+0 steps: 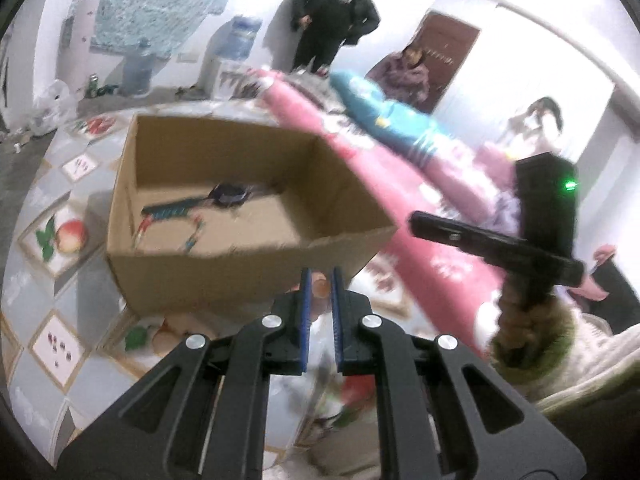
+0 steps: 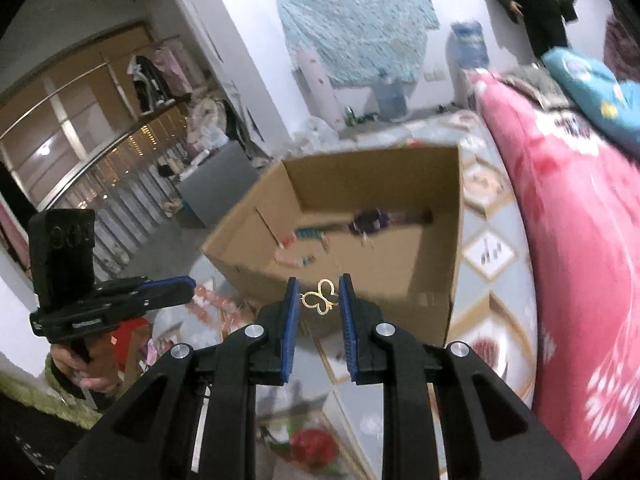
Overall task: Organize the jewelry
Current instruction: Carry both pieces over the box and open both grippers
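One cardboard box [image 2: 360,216] is sitting open-topped on a quilt [image 2: 486,256] printed with fruit in diamond panels; its walls are plain brown and its floor is holding a small blurred heap of jewelry [image 1: 196,210], of which about four pieces can be made out: a dark purple round piece with a strap, a teal beaded strip and two thin dangling bits. Two grippers are showing, each with black linkage arms and blue ribbed pads. The right gripper [image 2: 320,300] is pinching one gold butterfly charm [image 2: 320,299] between its pads, just in front of the box's near wall; the charm is an openwork outline of two looped wings, its long axis lying across the gap from pad to pad, tilted a little up to the right. The left gripper [image 1: 321,292] is hovering at the box's near edge with its pads a narrow gap apart and nothing clearly between them. In the right wrist view it [image 2: 168,286] is showing side-on at the left, pointing right toward the box. A pink blanket [image 2: 560,240] is lying rolled to the right, with a blue pillow [image 1: 384,112] on top.
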The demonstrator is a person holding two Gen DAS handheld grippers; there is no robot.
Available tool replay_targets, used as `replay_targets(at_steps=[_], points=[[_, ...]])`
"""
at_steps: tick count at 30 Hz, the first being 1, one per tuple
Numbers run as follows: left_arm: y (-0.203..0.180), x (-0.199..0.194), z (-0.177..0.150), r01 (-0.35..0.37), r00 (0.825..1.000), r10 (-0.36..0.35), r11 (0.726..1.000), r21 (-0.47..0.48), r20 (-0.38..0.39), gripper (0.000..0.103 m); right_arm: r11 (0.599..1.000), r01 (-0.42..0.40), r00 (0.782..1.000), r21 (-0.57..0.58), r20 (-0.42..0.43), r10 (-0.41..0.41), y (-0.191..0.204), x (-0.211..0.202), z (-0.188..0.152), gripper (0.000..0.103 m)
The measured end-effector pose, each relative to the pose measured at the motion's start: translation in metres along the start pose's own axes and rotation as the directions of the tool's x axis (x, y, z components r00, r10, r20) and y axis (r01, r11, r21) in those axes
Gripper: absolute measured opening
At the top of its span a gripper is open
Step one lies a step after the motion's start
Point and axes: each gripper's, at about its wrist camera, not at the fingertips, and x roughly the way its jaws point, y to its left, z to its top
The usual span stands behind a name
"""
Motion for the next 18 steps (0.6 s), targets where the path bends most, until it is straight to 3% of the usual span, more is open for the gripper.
replay_targets(at_steps=[4, 9, 12, 18], points=[[-0.003, -0.006, 0.028, 0.024, 0.998, -0.025, 1.000, 0.010, 0.049, 0.008, 0.999, -0.012, 1.000, -0.046, -0.029, 0.011, 0.000, 0.013, 0.032, 0.020], [0.011, 0.014, 0.055, -0.024, 0.999, 0.024, 1.000, 0.001, 0.045, 0.008, 0.994, 0.013, 0.983, -0.108, -0.180, -0.032, -0.012, 0.061, 0.067, 0.020], [0.027, 0.036, 0.066, -0.061, 0.998, 0.062, 0.998, -0.028, 0.016, 0.008, 0.986, 0.058, 0.953, -0.155, -0.284, -0.100, -0.021, 0.097, 0.081, 0.020], [0.048, 0.064, 0.070, -0.096, 0.995, 0.095, 0.994, -0.055, -0.029, 0.008, 0.962, 0.118, 0.885, -0.246, -0.414, -0.214, -0.039, 0.153, 0.092, 0.020]])
